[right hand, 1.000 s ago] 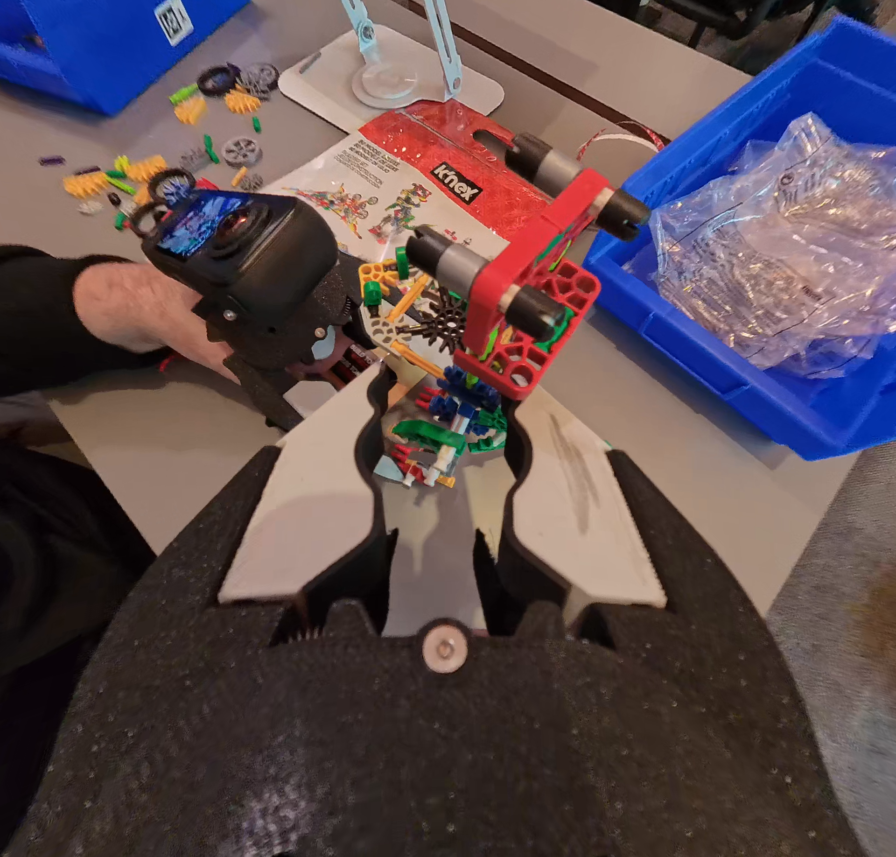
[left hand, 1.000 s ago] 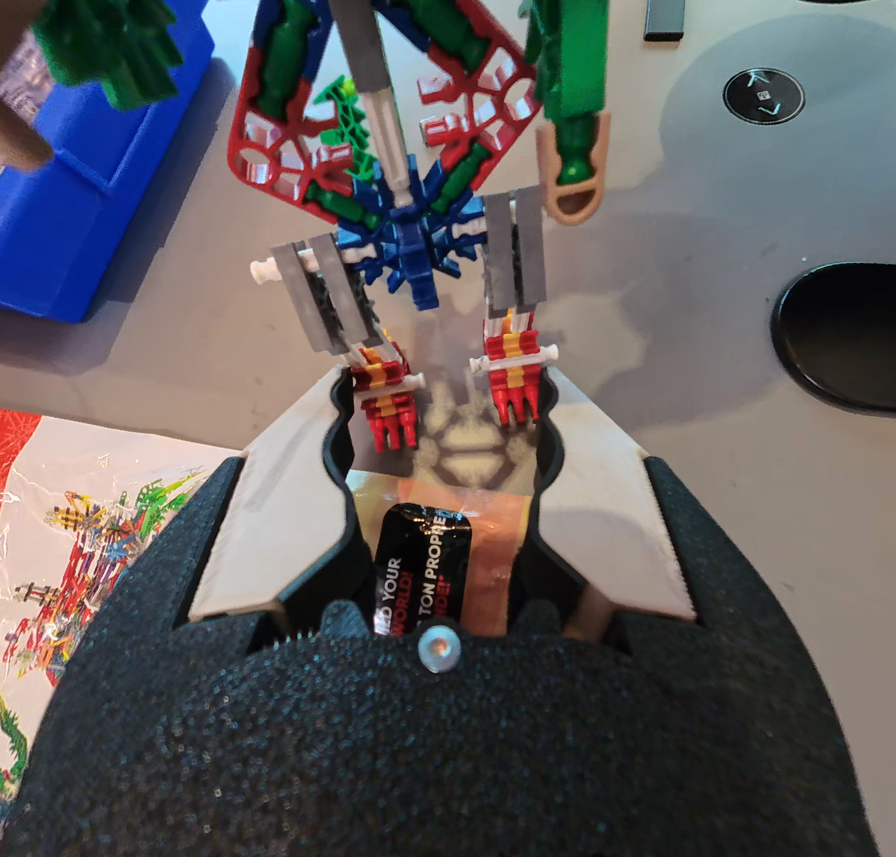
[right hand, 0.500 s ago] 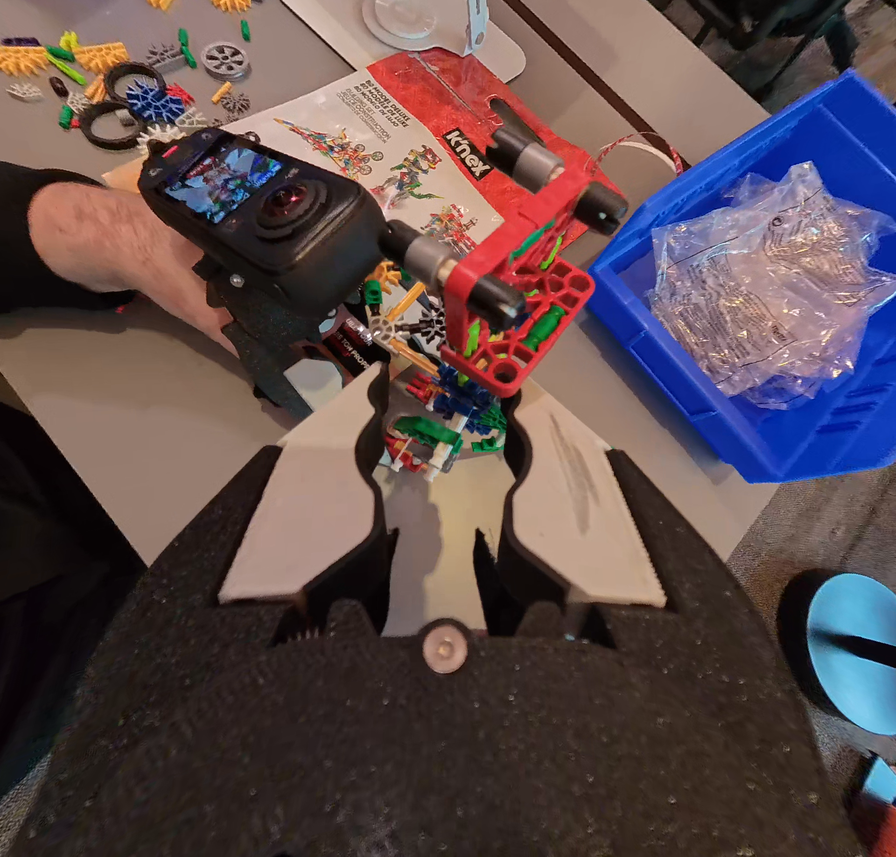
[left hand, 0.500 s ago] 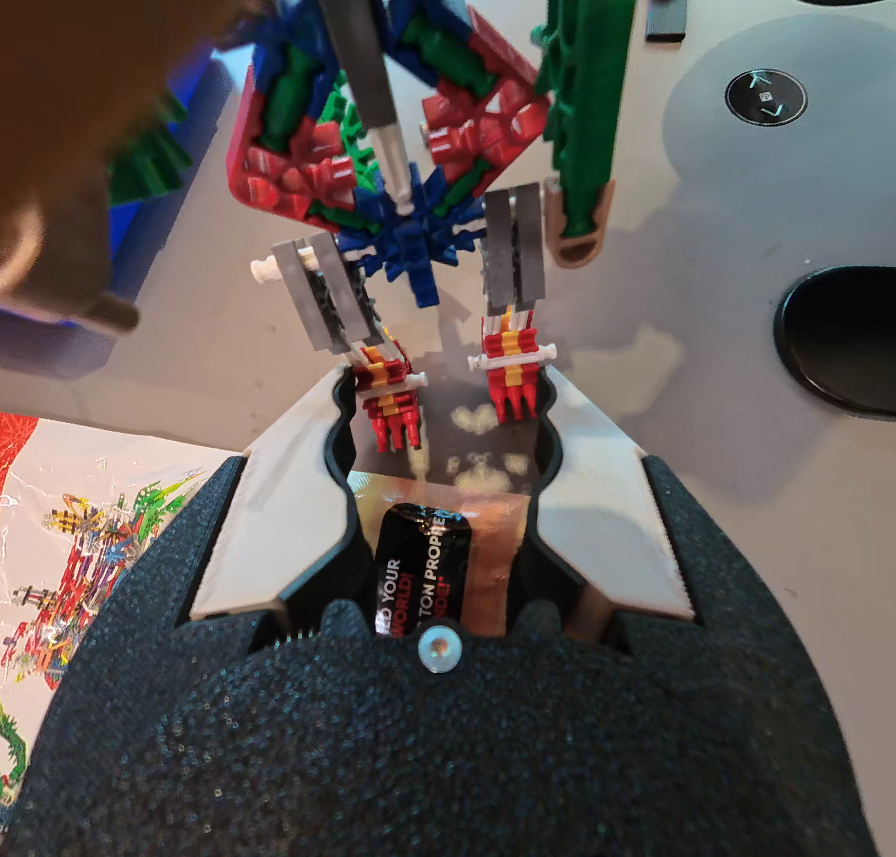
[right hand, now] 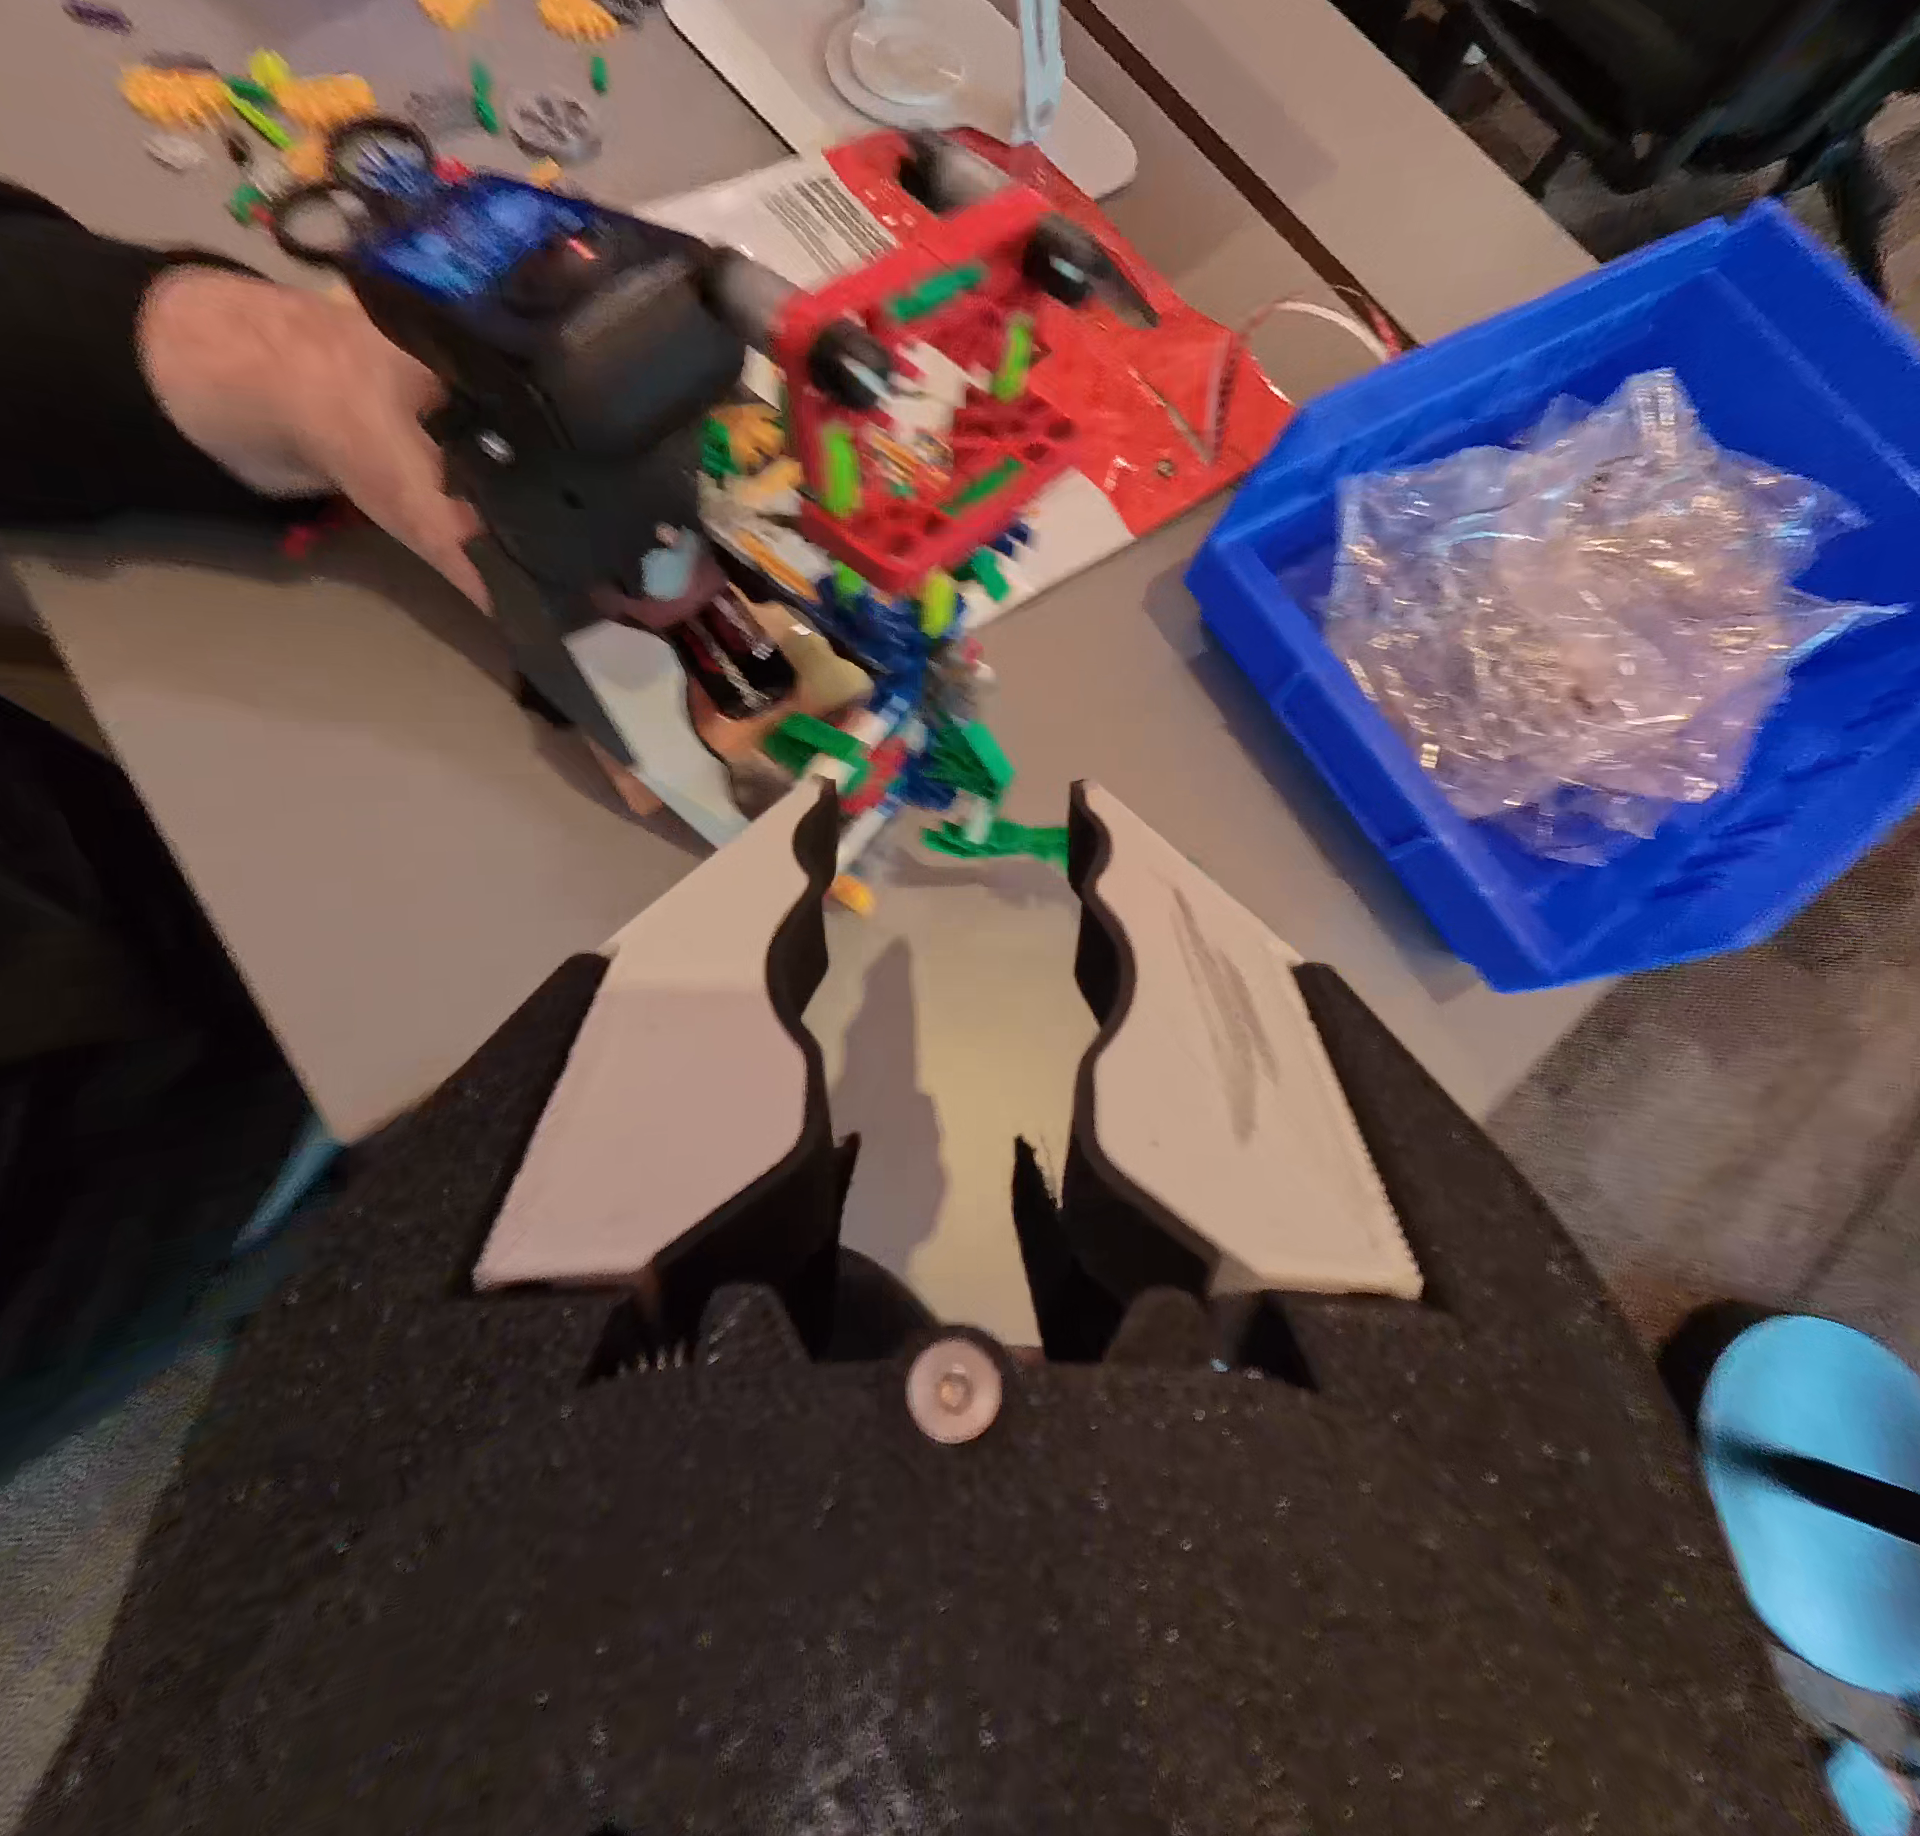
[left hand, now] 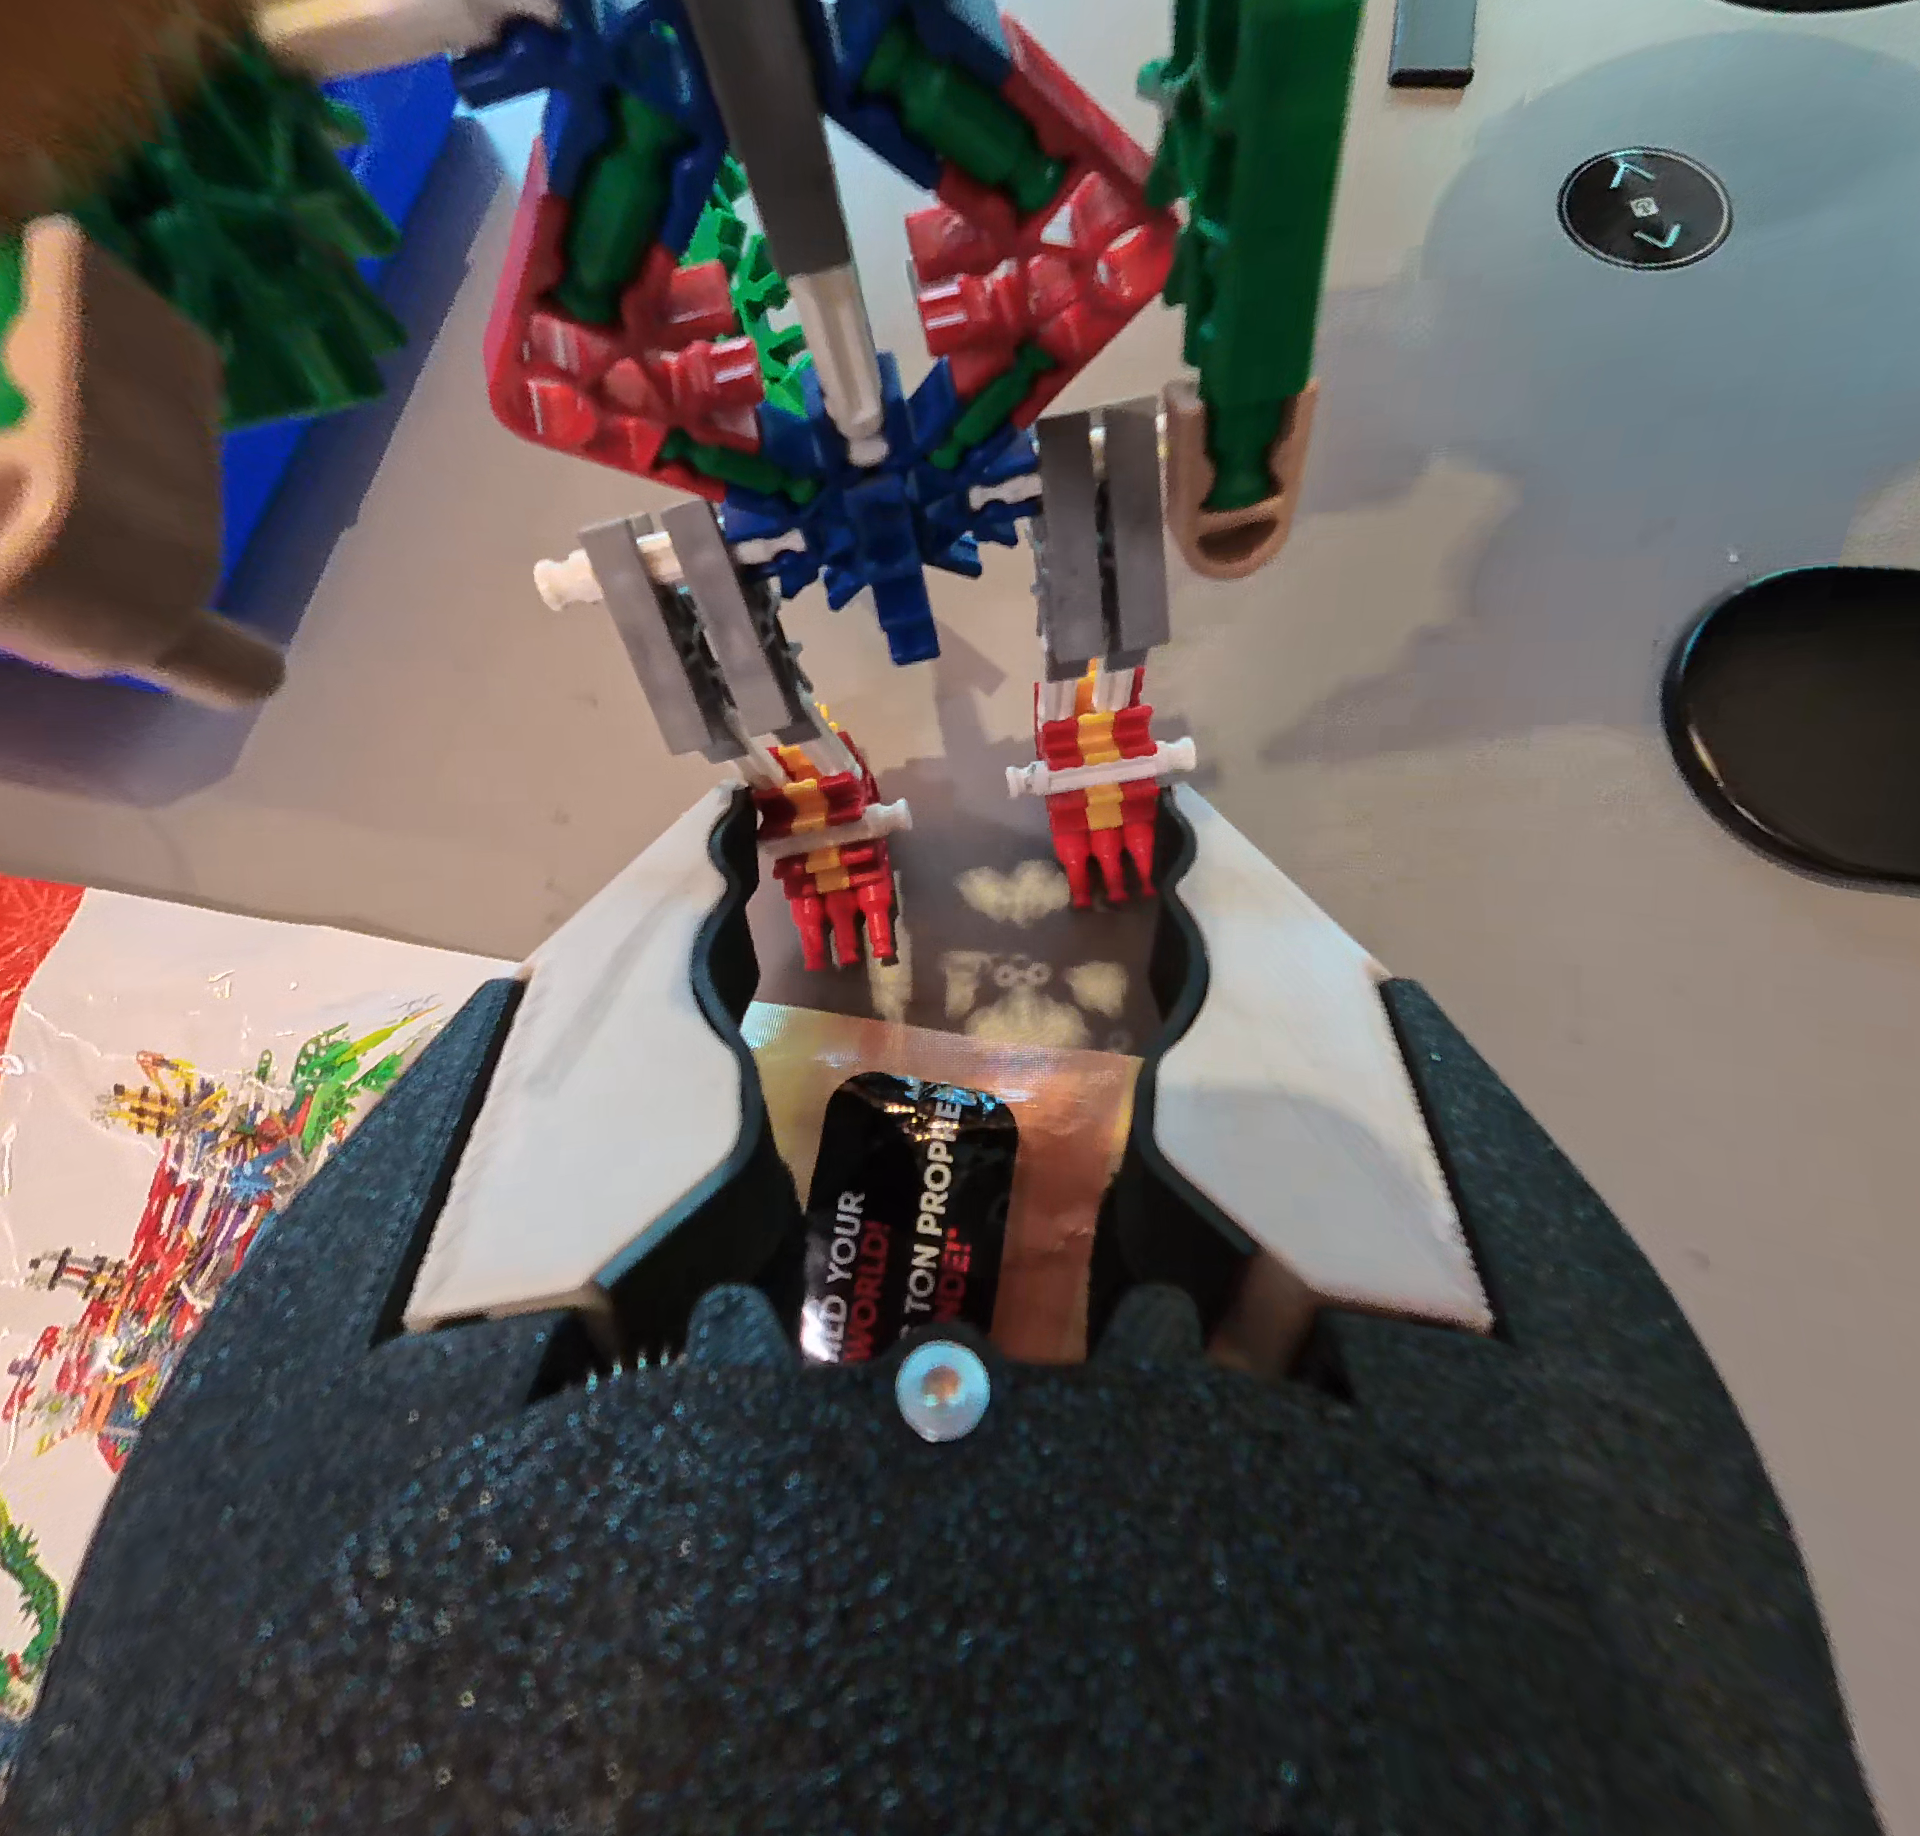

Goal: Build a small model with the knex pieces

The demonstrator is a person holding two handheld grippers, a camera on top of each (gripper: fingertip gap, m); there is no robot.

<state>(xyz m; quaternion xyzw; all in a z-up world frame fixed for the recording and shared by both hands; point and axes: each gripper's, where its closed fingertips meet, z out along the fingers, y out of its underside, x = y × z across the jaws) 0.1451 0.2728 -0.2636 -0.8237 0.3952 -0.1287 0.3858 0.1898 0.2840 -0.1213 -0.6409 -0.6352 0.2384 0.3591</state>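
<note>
Left wrist view: the left hand-held gripper (left hand: pixel 956 851) has its jaws apart, the rod-and-connector model's (left hand: pixel 862 508) 2 red feet between the tips, possibly touching. Right wrist view, blurred: the right hand-held gripper (right hand: pixel 951 820), spread and empty, has drawn back, so the model now lies just beyond its tips on the bench (right hand: pixel 343 810), with the blue bin (right hand: pixel 1558 913) farther right.

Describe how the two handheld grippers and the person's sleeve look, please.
Each gripper, left and right, has a black, grainy-textured body, a silver screw at its centre, and two pale grey wedge-shaped fingers with wavy black inner pads. The left one carries a black camera on top. The sleeve is black.
</note>
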